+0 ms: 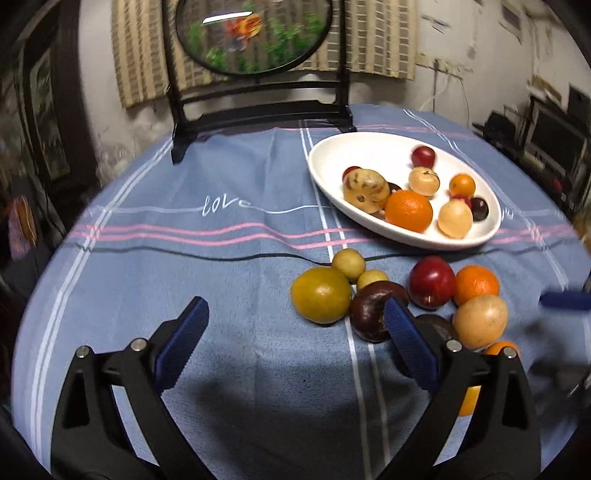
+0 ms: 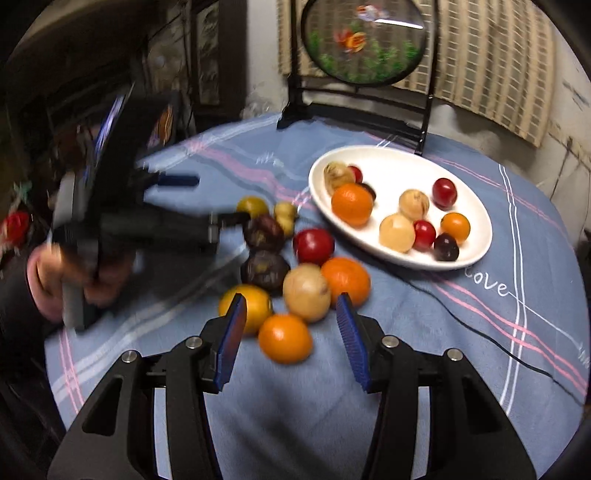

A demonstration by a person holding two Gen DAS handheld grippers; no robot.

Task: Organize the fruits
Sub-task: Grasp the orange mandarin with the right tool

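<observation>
A white oval plate (image 1: 325, 162) (image 2: 476, 251) holds several fruits at the far right of the table. A loose pile lies in front of it: a yellow-green fruit (image 1: 320, 295), a dark purple fruit (image 1: 373, 310), a red apple (image 1: 431, 282) (image 2: 314, 245), an orange (image 1: 476, 284) (image 2: 345, 280) and a tan fruit (image 1: 480, 321) (image 2: 306, 291). My left gripper (image 1: 295, 314) is open and empty, left of the pile. My right gripper (image 2: 291, 314) is open, with a small orange (image 2: 285, 338) lying between its fingers on the cloth.
The round table has a blue striped cloth (image 1: 229, 229) with "love" written on it. A black stand with a round goldfish picture (image 1: 255, 33) stands at the back. A thin black cable (image 2: 480, 332) runs across the cloth. The left gripper and hand (image 2: 110, 229) show blurred in the right wrist view.
</observation>
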